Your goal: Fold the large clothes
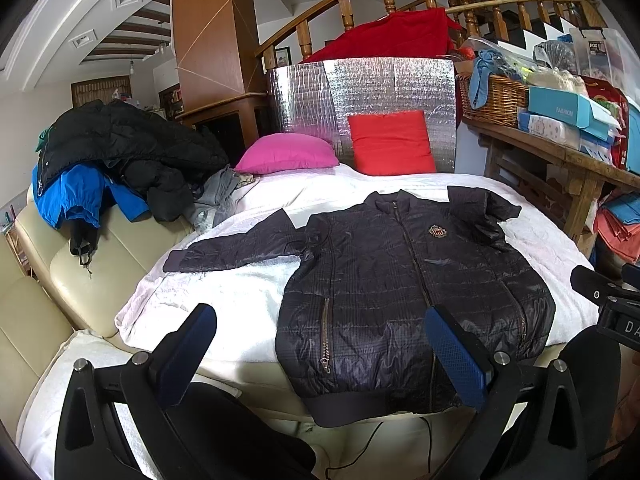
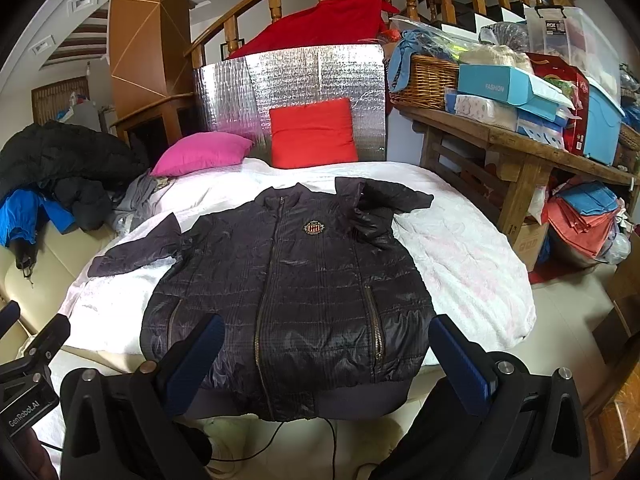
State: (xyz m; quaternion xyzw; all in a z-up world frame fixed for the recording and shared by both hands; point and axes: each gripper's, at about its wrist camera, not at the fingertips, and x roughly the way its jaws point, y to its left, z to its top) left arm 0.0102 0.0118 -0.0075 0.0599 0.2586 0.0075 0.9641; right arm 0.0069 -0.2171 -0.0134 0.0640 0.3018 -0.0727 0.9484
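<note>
A dark quilted zip jacket [image 1: 400, 280] [image 2: 296, 292] lies front up on a white blanket [image 1: 240, 300] [image 2: 460, 256], zipped, with a crest badge on its chest. One sleeve stretches out to the left; the other is bunched up by the right shoulder. Its hem hangs slightly over the near edge. My left gripper [image 1: 320, 344] hovers open near the hem's left part, nothing between its blue pads. My right gripper [image 2: 328, 356] is open too, held above the hem's middle. Neither touches the jacket.
A heap of black and blue coats [image 1: 112, 160] sits on a cream sofa [image 1: 80, 280] at left. Pink [image 1: 286, 154] and red [image 1: 390, 142] cushions lean at the back. A wooden bench [image 2: 520, 152] loaded with boxes and a basket stands at right.
</note>
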